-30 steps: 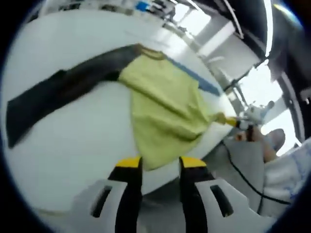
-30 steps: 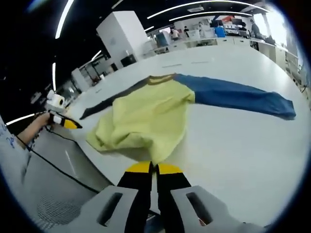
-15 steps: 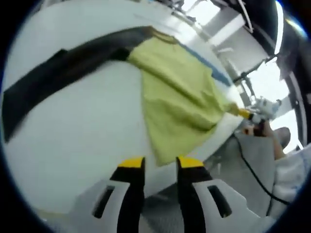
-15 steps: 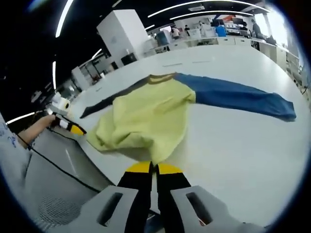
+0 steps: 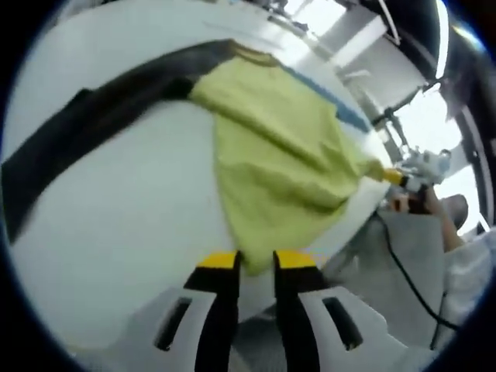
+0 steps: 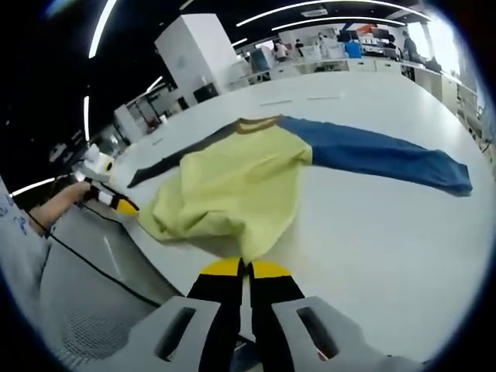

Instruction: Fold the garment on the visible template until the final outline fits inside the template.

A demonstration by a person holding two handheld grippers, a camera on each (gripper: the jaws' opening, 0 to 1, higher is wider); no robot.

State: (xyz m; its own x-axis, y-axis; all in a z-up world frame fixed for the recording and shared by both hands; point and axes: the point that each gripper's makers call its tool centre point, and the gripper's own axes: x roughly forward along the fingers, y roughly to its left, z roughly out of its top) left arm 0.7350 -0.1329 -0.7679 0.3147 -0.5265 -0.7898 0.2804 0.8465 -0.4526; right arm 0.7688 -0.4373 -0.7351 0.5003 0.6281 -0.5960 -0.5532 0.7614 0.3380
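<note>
My left gripper (image 5: pixel 254 262) has closed in on the shirt (image 5: pixel 275 170) over the last second: its jaws were clearly spread with the hem hanging between them, and now they stand much nearer together with the hem corner poking into the narrow gap. I judge it is about to pinch that corner, but I cannot tell whether it already has cloth. My right gripper (image 6: pixel 247 268) has not moved; its jaws are pressed together on the other hem corner at the table (image 6: pixel 372 232) edge, pinching the shirt.

The shirt lies on the white table, yellow body bunched and rumpled toward the near edge, the collar on the far side. The blue sleeve (image 6: pixel 380 157) stretches flat to one side, the dark sleeve (image 5: pixel 85 132) to the other. I see no template outline under it, so I cannot judge the fit; the folding looks barely begun.

With both corners held I could lift and spread the hem. The body hangs partly over the edge, so a pull toward me could drag it off. A cable (image 6: pixel 85 260) trails by the edge beneath the left gripper. Far benches and a white cabinet (image 6: pixel 198 58) stand well apart.
</note>
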